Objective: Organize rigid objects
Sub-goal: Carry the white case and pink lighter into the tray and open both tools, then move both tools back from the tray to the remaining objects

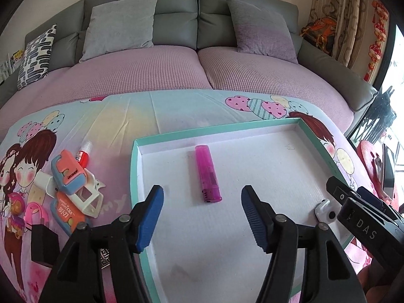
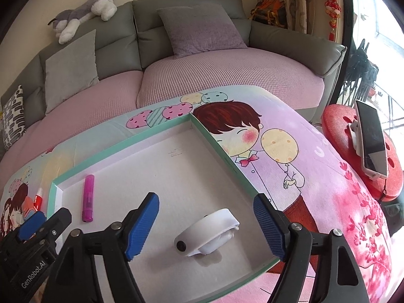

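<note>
A shallow white tray with a teal rim [image 1: 133, 166] [image 2: 222, 149] lies on the cartoon-print cloth. A pink lighter [image 1: 207, 174] [image 2: 88, 198] lies flat inside it, just ahead of my left gripper [image 1: 202, 197], whose blue pads stand wide apart and hold nothing. A white rounded gadget [image 2: 208, 232] [image 1: 324, 209] rests near the tray's right side, between but clear of the fingers of my right gripper [image 2: 205, 208], which is open. The right gripper [image 1: 353, 202] shows at the right edge of the left wrist view, and the left gripper [image 2: 43, 219] at the lower left of the right wrist view.
Left of the tray lies a pile of small items: a pink-and-blue tape dispenser [image 1: 68, 171], a red bottle [image 1: 83, 154], a white clip [image 1: 85, 197], a black block [image 1: 43, 245]. A grey sofa [image 1: 176, 25] stands behind. A red stool [image 2: 353, 146] holds a phone [image 2: 373, 141].
</note>
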Demonstrator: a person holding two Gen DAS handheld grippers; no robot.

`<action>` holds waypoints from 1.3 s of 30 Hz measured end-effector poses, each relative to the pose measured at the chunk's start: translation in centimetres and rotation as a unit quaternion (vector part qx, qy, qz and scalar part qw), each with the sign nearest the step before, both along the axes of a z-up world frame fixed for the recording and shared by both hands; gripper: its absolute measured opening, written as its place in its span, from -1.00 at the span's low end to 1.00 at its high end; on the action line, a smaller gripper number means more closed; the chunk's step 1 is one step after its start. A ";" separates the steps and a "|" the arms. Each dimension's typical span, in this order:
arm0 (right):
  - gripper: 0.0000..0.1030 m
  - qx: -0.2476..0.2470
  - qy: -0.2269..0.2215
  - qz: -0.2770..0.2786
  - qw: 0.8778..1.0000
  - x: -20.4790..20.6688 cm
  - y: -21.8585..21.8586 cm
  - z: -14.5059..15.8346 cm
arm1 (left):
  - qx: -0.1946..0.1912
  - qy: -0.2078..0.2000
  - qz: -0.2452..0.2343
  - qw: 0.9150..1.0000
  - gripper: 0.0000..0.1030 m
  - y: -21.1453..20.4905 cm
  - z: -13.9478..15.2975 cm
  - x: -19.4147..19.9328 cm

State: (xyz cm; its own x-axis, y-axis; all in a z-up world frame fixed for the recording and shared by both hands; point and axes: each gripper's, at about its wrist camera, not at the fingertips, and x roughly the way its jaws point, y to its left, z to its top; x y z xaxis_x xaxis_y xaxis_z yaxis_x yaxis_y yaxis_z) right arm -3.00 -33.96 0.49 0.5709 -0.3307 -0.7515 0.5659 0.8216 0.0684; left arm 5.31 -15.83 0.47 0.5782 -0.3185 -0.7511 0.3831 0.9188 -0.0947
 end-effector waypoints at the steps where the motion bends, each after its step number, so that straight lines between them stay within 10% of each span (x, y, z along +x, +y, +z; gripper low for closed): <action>1: 0.64 -0.004 -0.001 0.001 1.000 0.0 0.1 0.0 | -0.003 -0.002 0.005 1.000 0.60 0.3 0.1 0.1; 7: 1.00 -0.016 -0.008 0.009 1.000 0.4 0.7 0.2 | -0.002 -0.003 0.050 0.999 0.83 2.4 0.1 0.9; 22: 1.00 -0.038 -0.012 0.026 0.999 1.1 2.5 0.7 | -0.019 -0.003 0.162 0.987 0.92 9.1 0.9 1.9; 39: 1.00 0.006 -0.052 0.214 0.975 4.7 14.6 1.2 | 0.023 -0.020 0.359 0.933 0.92 24.7 3.7 -0.3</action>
State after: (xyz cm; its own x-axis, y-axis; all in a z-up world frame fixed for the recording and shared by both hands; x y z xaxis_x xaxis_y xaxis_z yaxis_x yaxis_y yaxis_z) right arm 1.66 -19.39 1.66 0.7283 -0.0368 -0.6843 0.1600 0.9801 0.1175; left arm 5.01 8.87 4.16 0.6585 0.1937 -0.7272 -0.3296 0.9430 -0.0473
